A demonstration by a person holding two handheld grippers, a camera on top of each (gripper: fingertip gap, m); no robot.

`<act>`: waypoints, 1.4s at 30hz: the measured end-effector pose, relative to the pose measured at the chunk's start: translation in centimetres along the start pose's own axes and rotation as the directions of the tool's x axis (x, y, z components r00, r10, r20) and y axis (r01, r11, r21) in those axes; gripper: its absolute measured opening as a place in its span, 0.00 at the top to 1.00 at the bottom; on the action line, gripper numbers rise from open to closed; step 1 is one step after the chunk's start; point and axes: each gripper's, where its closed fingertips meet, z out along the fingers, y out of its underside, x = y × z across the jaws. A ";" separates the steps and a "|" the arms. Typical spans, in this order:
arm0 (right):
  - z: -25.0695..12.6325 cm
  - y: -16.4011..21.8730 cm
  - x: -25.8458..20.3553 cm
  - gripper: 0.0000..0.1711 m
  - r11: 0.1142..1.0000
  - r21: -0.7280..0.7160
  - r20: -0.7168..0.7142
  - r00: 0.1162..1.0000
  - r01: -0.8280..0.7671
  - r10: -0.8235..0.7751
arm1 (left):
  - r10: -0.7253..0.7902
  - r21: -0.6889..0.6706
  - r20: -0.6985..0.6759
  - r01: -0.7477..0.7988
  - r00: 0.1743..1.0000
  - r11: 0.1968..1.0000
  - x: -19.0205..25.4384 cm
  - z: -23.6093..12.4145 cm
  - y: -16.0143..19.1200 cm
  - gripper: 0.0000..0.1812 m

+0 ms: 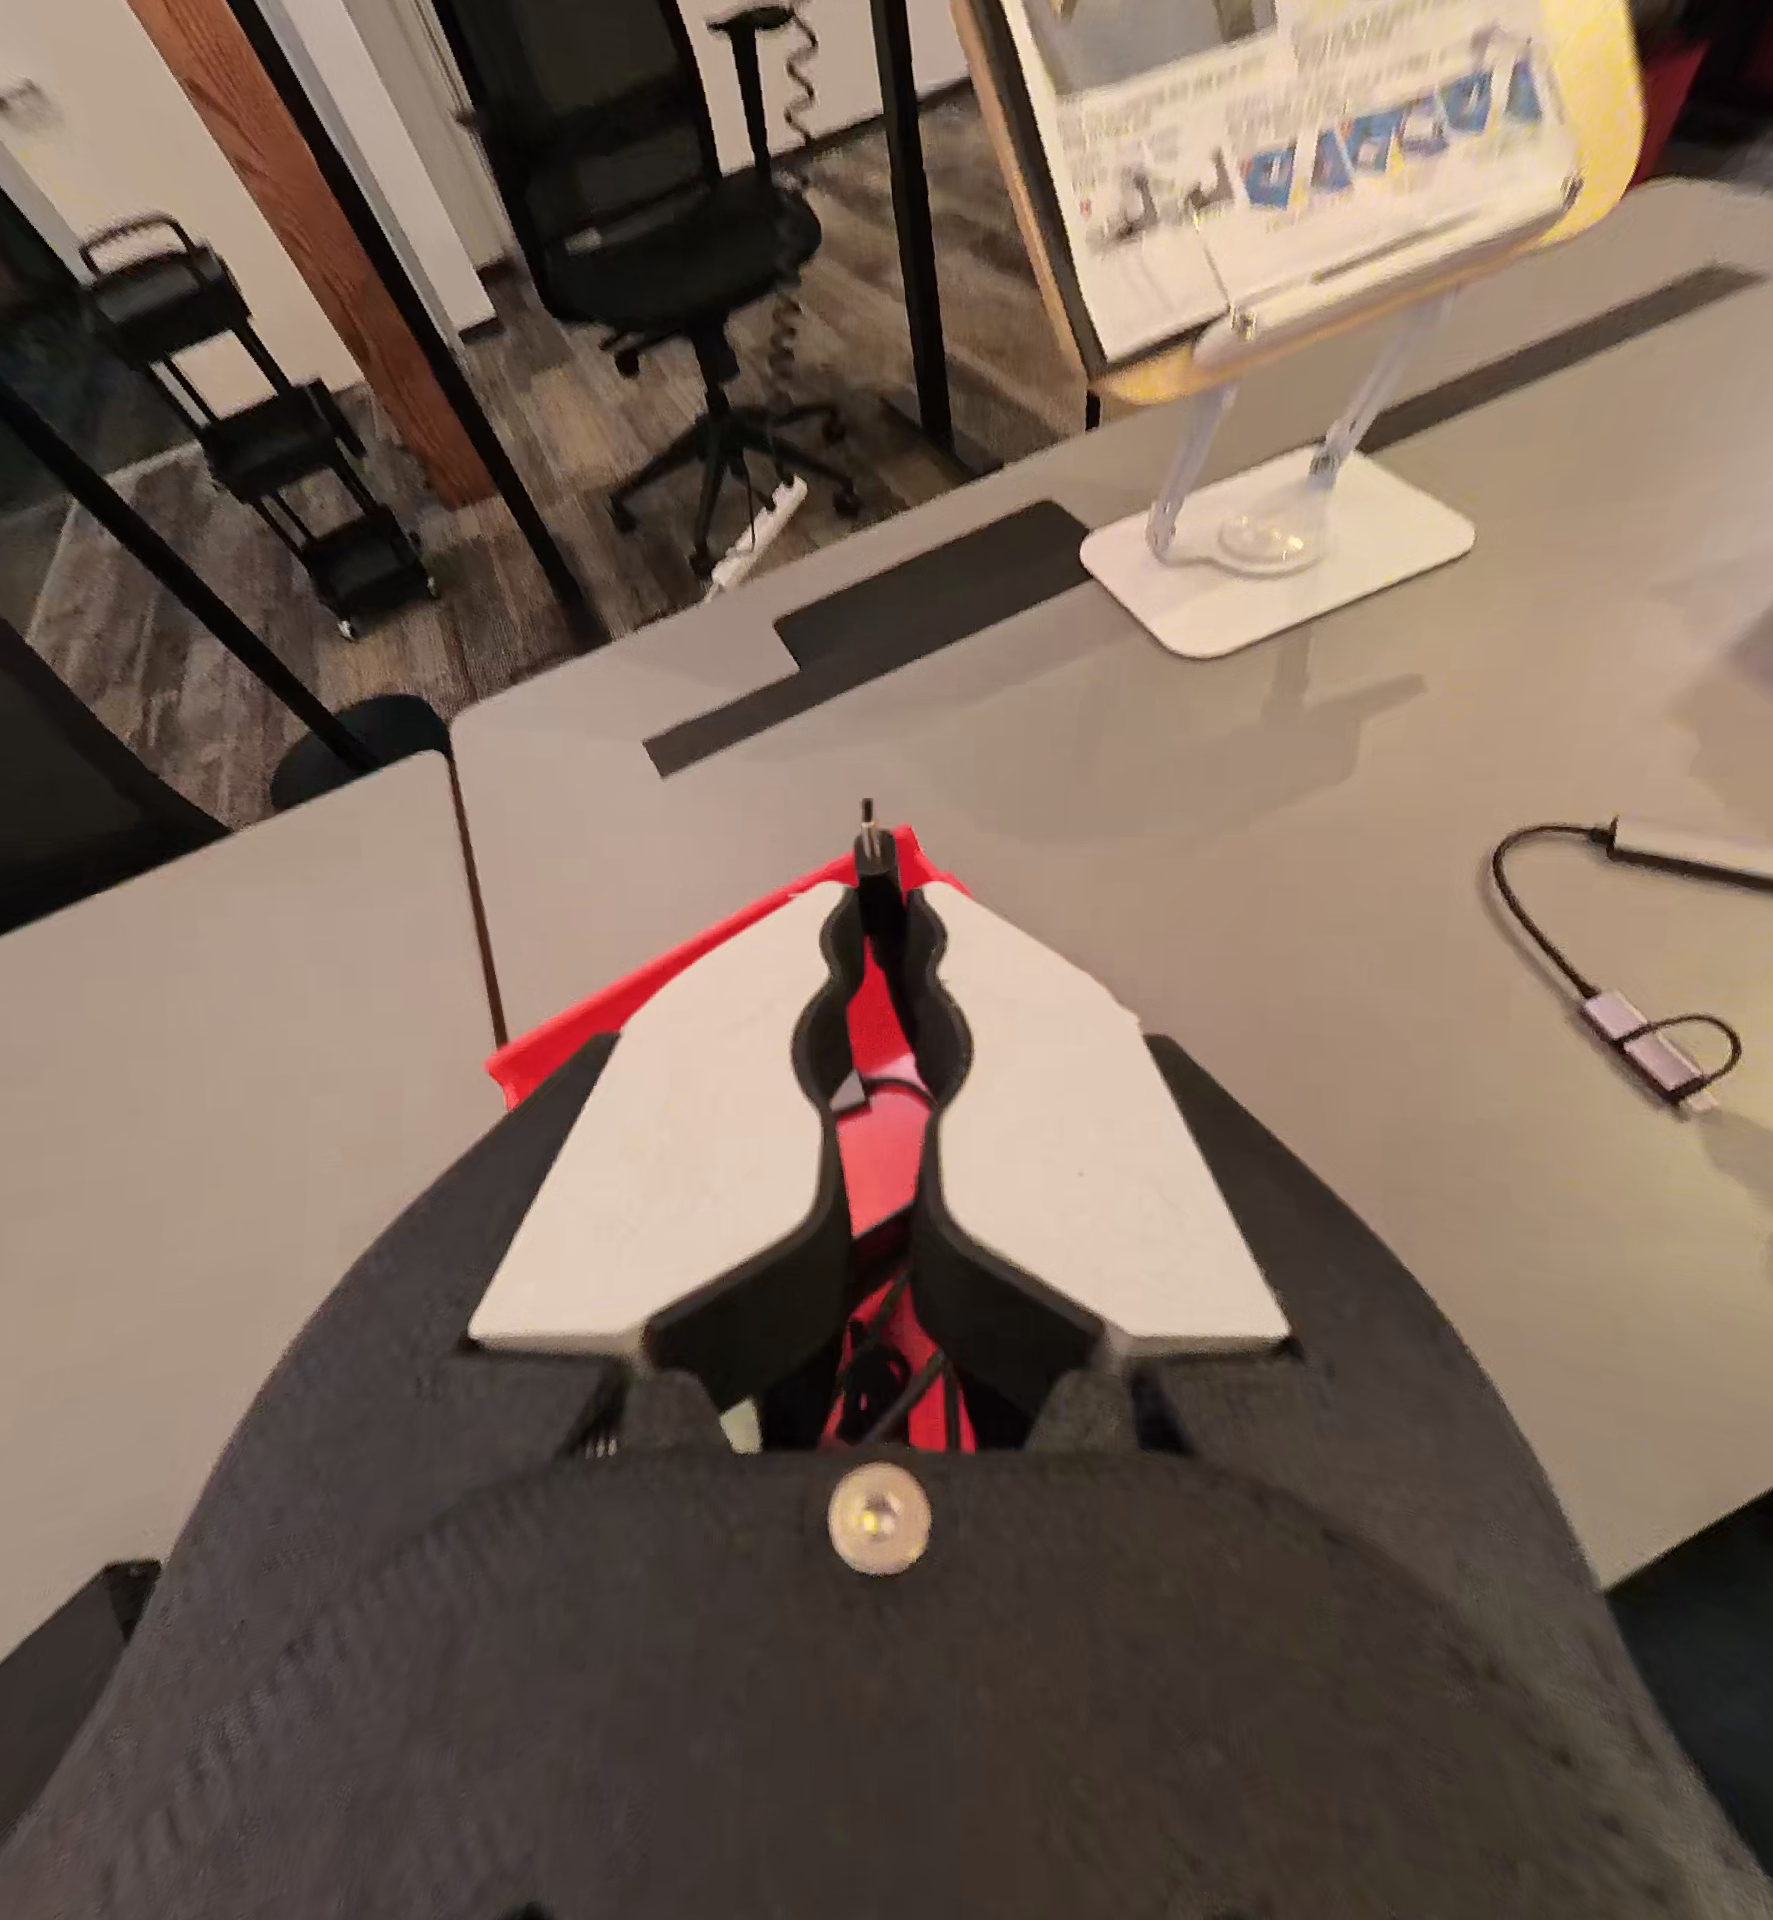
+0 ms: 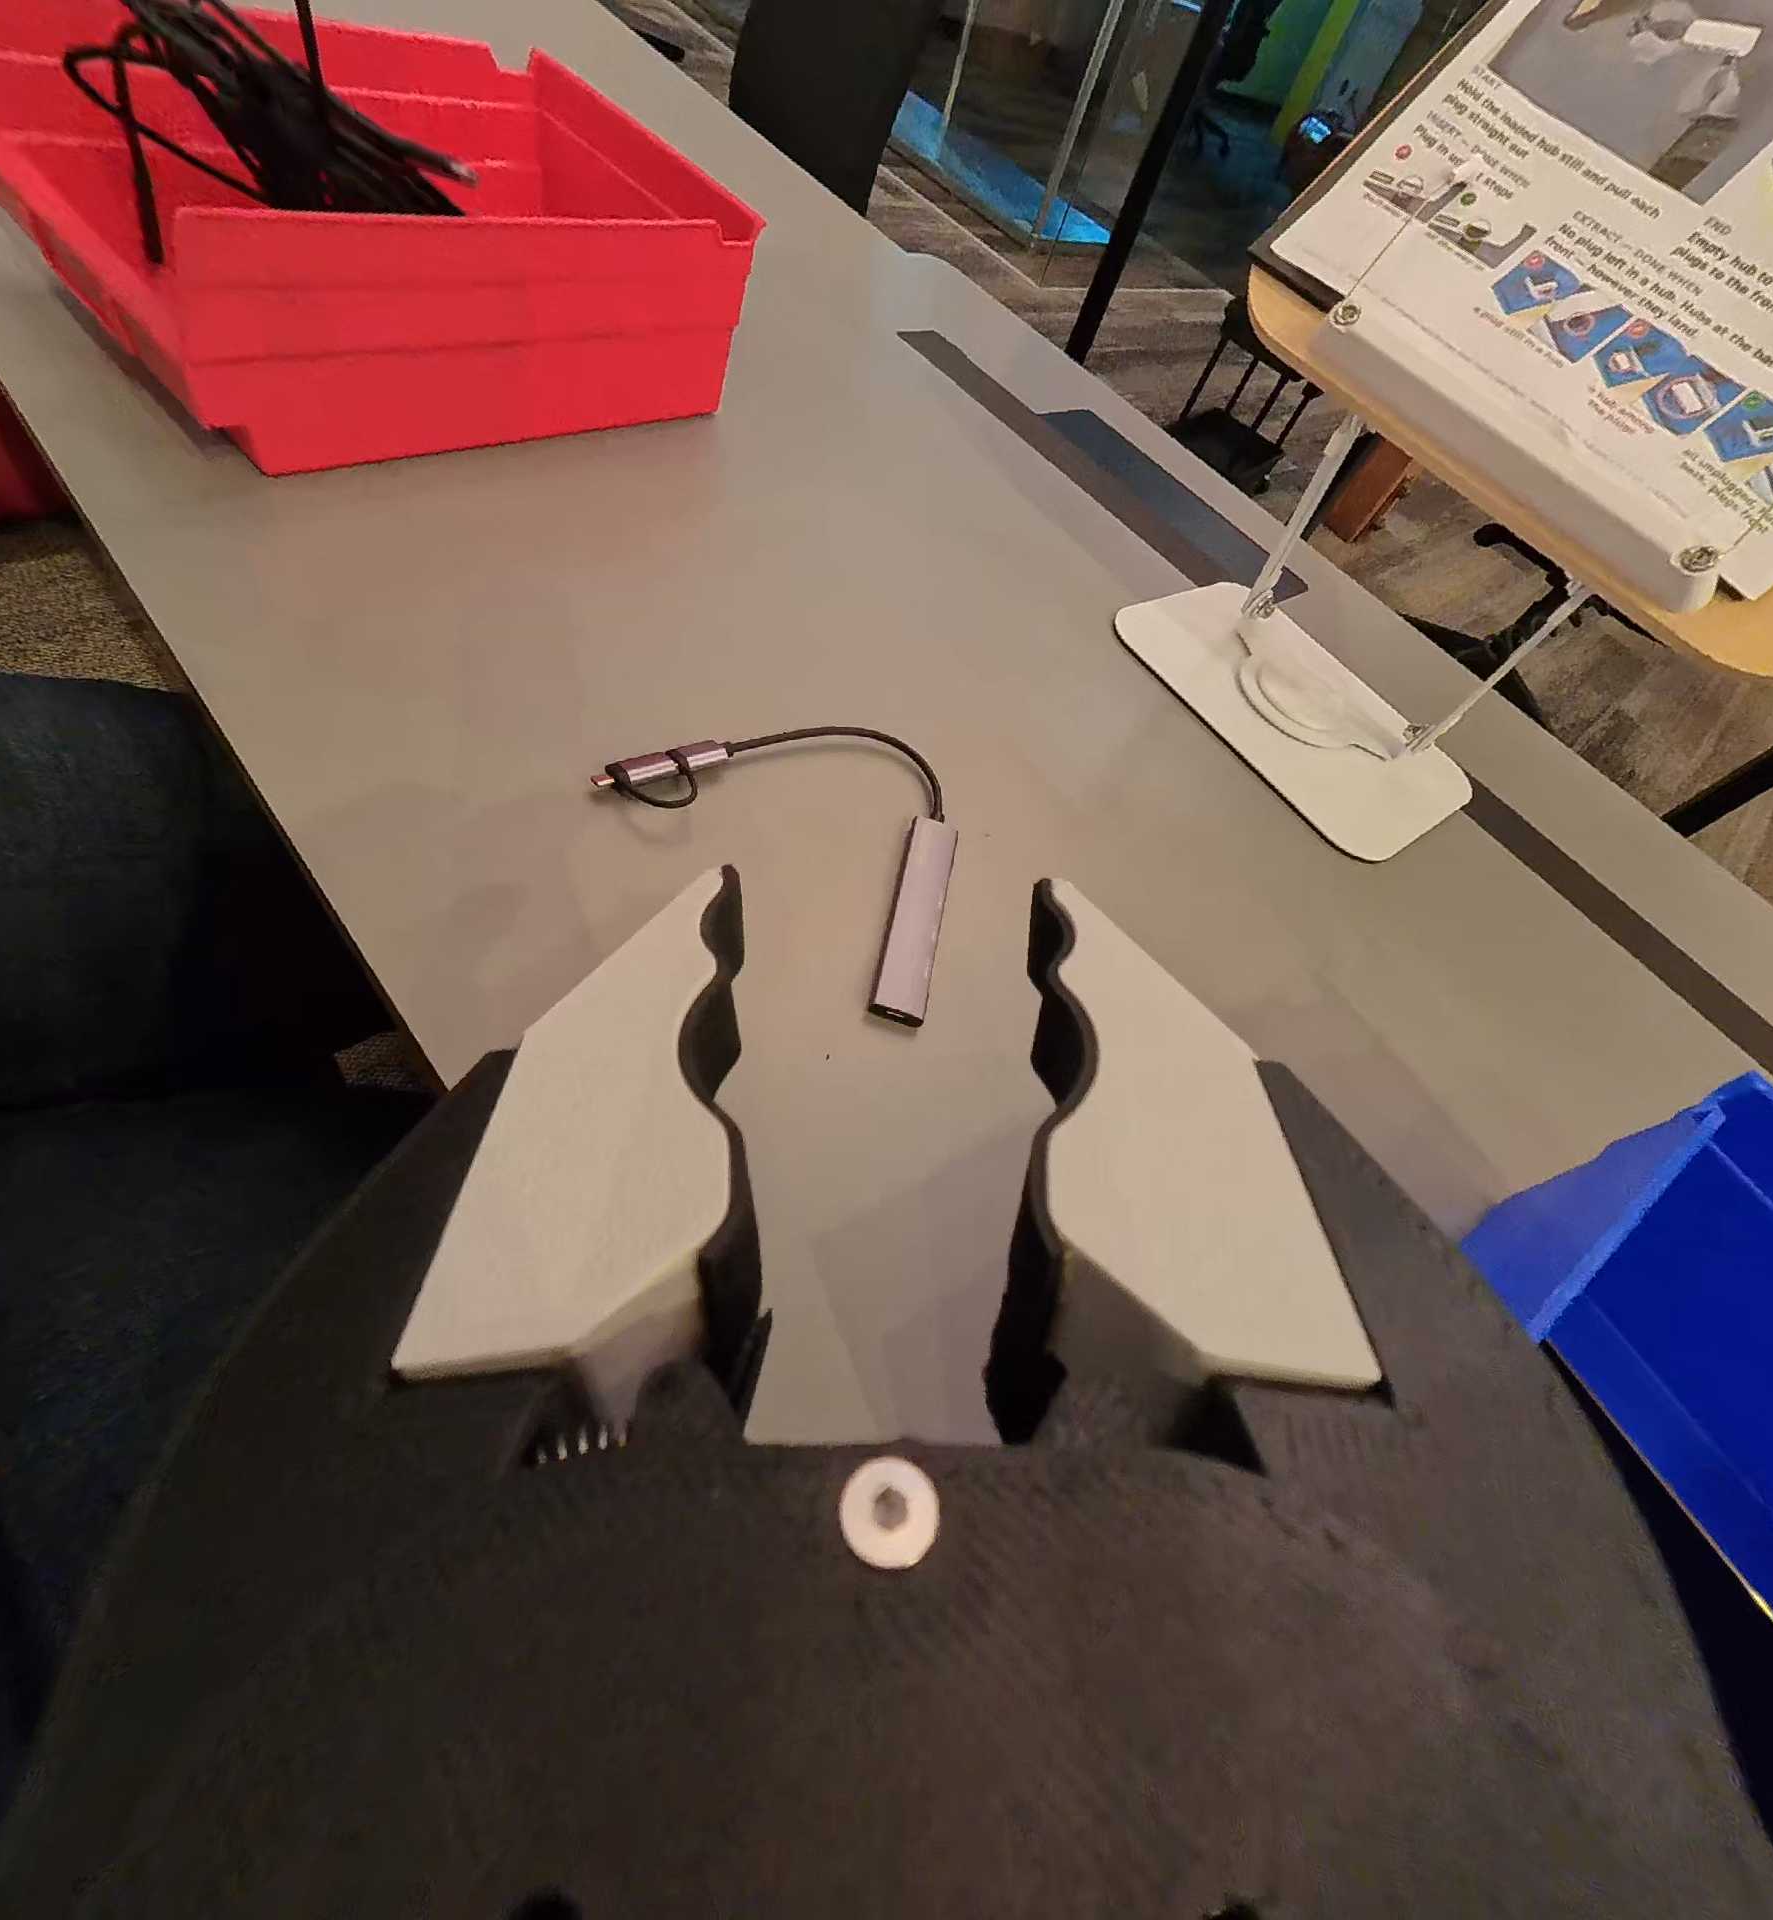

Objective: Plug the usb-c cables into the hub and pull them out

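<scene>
the left gripper [image 1: 880, 896] has its jaws pinched narrow on one black usb-c plug [image 1: 876, 868], which sticks up past the tips with its small metal end on top. the fingers [image 1: 695, 1101] are flat pale grey plates with wavy black inner edges, set in a rough, grainy black body. under them sits a red bin [image 1: 653, 987] of smooth plastic, with more black cable in it.

the right gripper [image 2: 884, 894] has its jaws wide apart and empty, above the table [image 2: 549, 582], a smooth matte grey top. just past the tips lies one hub [image 2: 913, 914]: a slim grey metal bar with a port in its near end and a short black lead that curves off to a doubled grey connector [image 2: 658, 774]. no plug is in the end port.

well off to the left is the red bin [image 2: 466, 343], stepped and ribbed, with a tangle of black cables [image 2: 269, 114]. a blue bin [image 2: 1692, 1299] is at the right edge. one white-footed stand [image 2: 1297, 717] holds a printed sheet.
</scene>
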 end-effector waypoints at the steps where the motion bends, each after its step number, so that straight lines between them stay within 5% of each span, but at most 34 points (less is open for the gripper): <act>1: -0.1 0.0 0.0 0.69 1.000 -0.001 -0.001 1.000 0.001 -0.001 | -0.001 0.020 0.006 0.001 1.000 1.000 -0.2 -0.2 -0.6 0.96; 23: -0.2 0.1 0.2 0.69 1.000 0.007 0.003 1.000 -0.015 0.015 | 0.121 0.239 0.007 -0.120 0.993 0.964 1.8 -2.4 -10.5 0.96; 34: 0.6 -0.1 -0.4 0.68 1.000 -0.011 0.024 1.000 0.001 -0.001 | 0.319 0.312 -0.159 -0.260 0.934 0.914 12.5 -2.2 -15.0 0.96; 42: 1.4 1.3 -1.3 0.67 0.999 -0.052 0.058 0.998 0.010 -0.007 | 0.378 0.188 -0.381 -0.329 0.844 0.925 20.8 3.3 -10.5 0.96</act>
